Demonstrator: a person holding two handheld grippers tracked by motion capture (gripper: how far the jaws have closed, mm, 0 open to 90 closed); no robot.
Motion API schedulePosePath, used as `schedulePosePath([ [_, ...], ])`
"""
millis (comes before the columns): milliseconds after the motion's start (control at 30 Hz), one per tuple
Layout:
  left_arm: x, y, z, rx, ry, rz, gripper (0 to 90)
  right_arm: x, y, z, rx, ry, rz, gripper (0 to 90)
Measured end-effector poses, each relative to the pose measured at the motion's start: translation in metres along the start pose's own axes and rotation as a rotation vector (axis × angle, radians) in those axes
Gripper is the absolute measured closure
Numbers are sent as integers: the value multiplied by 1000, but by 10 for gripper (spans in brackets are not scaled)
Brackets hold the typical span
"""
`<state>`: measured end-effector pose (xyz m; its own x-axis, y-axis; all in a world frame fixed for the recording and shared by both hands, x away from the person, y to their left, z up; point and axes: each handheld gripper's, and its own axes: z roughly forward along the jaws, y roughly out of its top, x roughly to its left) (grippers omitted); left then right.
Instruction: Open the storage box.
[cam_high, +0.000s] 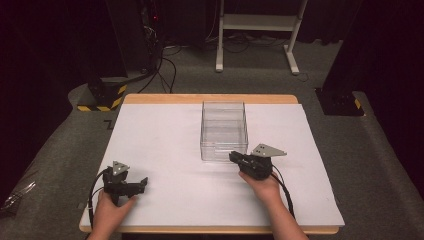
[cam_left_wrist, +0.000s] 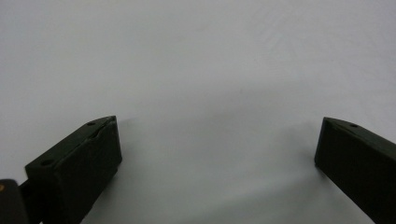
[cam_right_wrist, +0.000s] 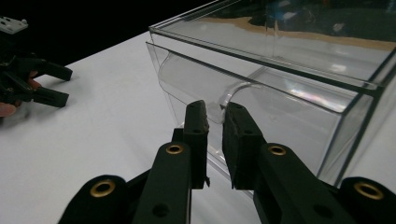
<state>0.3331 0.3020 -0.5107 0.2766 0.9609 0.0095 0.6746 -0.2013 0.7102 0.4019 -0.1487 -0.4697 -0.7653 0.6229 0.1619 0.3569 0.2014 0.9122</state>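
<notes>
A clear box (cam_high: 224, 131) stands upright at the centre of the white worktop (cam_high: 165, 130), a little toward 12 o'clock, with its open top up. In the right gripper view the box (cam_right_wrist: 280, 88) shows a curved clear handle (cam_right_wrist: 229, 95) moulded into the wall that faces the person.

The right gripper (cam_high: 235, 157) lies at 5 o'clock from the box, its tips right at the near wall by the lower right corner, and the right hand (cam_high: 261, 184) holds it from behind. A grey plate (cam_high: 268, 150) sits on top of it, and a cable (cam_high: 286, 192) trails back along the forearm. In its own view the right gripper (cam_right_wrist: 215, 122) has its jaws narrowed to a thin slot, set on either side of the near wall just below the handle; whether they actually press on the wall I cannot tell.

The left gripper (cam_high: 144, 183) rests low at 7 o'clock on the worktop, well apart from the box, pointing toward 3 o'clock, held by the left hand (cam_high: 111, 210). In the left gripper view the left gripper (cam_left_wrist: 217, 140) has its jaws spread wide over bare white worktop (cam_left_wrist: 205, 60), with nothing between them. The right gripper view also catches it at far left, jaws apart.

The wooden edge (cam_high: 210, 98) of the worktop shows at 12 o'clock.
</notes>
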Motion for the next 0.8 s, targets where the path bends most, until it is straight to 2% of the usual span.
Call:
schedulePosePath([
  [300, 0, 0, 0, -1, 0, 0, 6, -5, 1, 4, -9, 49, 17, 776],
  [600, 0, 0, 0, 0, 0, 1, 6, -5, -1, -1, -6, 71, -4, 812],
  [800, 0, 0, 0, 0, 0, 0, 6, 0, -4, -7, -2, 80, -13, 819],
])
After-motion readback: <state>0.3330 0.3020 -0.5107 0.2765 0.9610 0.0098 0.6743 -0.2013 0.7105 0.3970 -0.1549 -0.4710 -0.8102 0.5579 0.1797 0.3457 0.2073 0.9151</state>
